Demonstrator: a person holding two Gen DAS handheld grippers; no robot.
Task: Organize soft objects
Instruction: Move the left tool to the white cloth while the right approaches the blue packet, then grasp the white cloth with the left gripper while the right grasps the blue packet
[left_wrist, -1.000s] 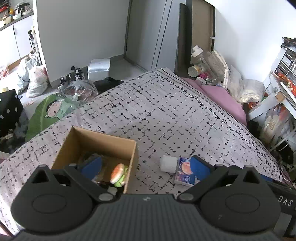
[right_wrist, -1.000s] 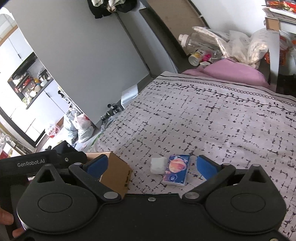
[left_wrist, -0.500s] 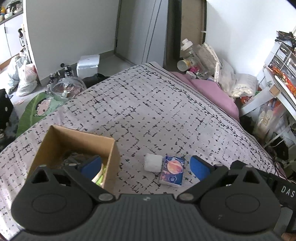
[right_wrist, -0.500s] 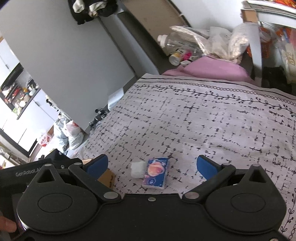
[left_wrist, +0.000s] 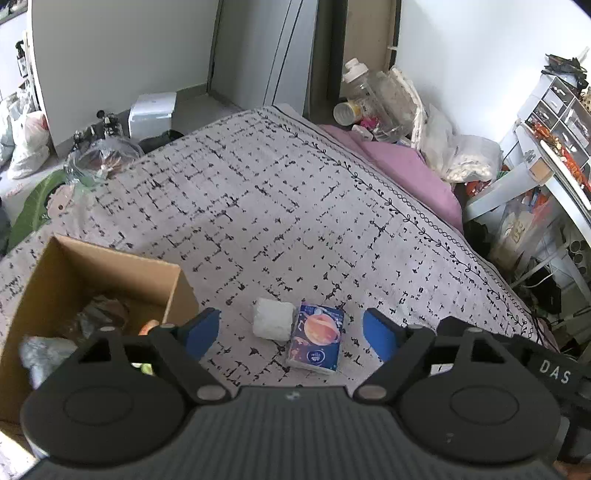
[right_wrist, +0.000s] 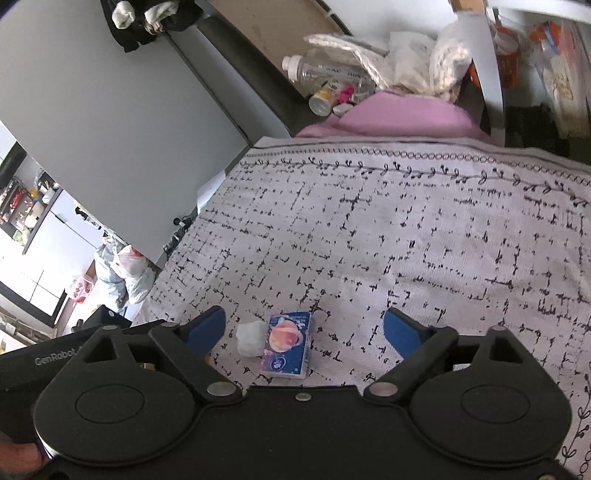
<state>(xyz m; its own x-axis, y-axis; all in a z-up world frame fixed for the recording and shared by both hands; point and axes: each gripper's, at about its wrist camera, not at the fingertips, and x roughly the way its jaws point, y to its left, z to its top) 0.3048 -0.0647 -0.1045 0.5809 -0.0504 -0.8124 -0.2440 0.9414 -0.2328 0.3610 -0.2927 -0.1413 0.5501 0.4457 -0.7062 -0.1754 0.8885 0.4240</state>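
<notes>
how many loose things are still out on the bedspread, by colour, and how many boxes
white soft lump: 1
blue tissue pack: 1
cardboard box: 1
total: 3, the lump and pack lying side by side on the bedspread, right of the box

Tissue pack (left_wrist: 317, 337): blue, printed with an orange planet, lying flat on the patterned bedspread (left_wrist: 295, 221).
White soft lump (left_wrist: 272, 323): a crumpled wad, sitting right against the tissue pack's left side.
Cardboard box (left_wrist: 92, 266): open-topped, on the bed left of the pair, a jumble of soft items inside; most are too dark to make out.
</notes>
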